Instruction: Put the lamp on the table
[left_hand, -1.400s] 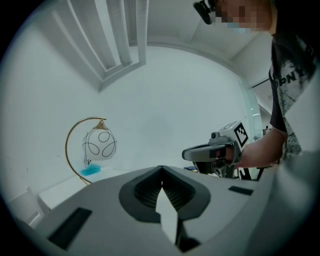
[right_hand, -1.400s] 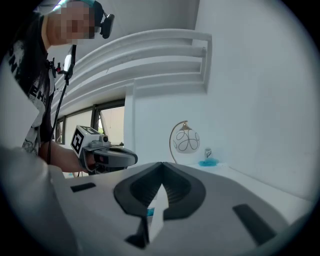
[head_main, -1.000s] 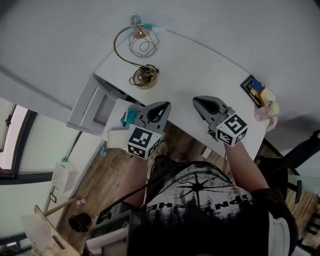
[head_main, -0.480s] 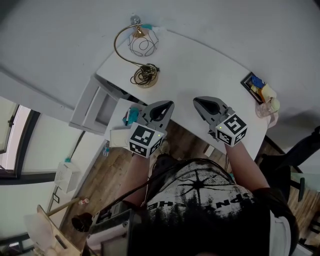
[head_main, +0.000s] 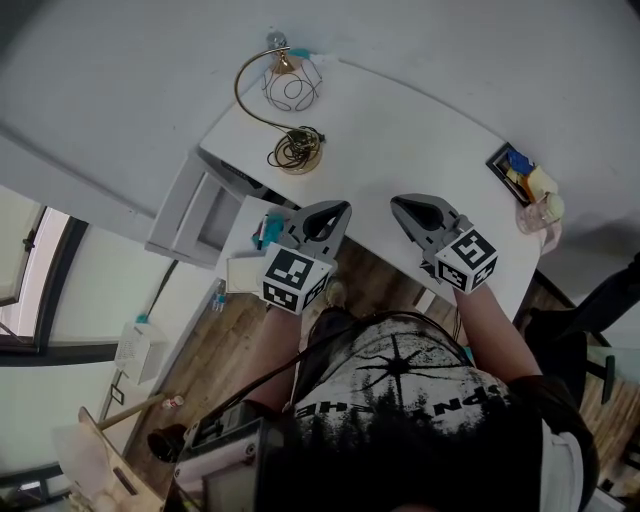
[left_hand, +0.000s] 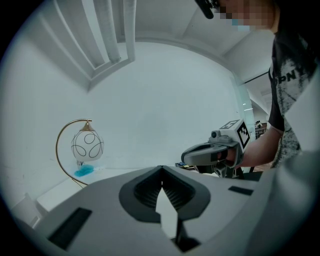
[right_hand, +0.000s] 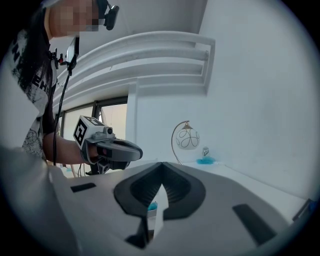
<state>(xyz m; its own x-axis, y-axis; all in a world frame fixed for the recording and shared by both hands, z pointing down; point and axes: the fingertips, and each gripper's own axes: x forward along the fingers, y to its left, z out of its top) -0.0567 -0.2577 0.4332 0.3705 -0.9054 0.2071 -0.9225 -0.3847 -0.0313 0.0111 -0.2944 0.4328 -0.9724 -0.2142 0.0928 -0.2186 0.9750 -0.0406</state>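
Lamp upright on table

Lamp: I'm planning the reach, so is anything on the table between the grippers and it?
Nothing visible. Only bare table lies between the lamp and the left gripper and right gripper, both shut and empty. The tray sits off to the right.
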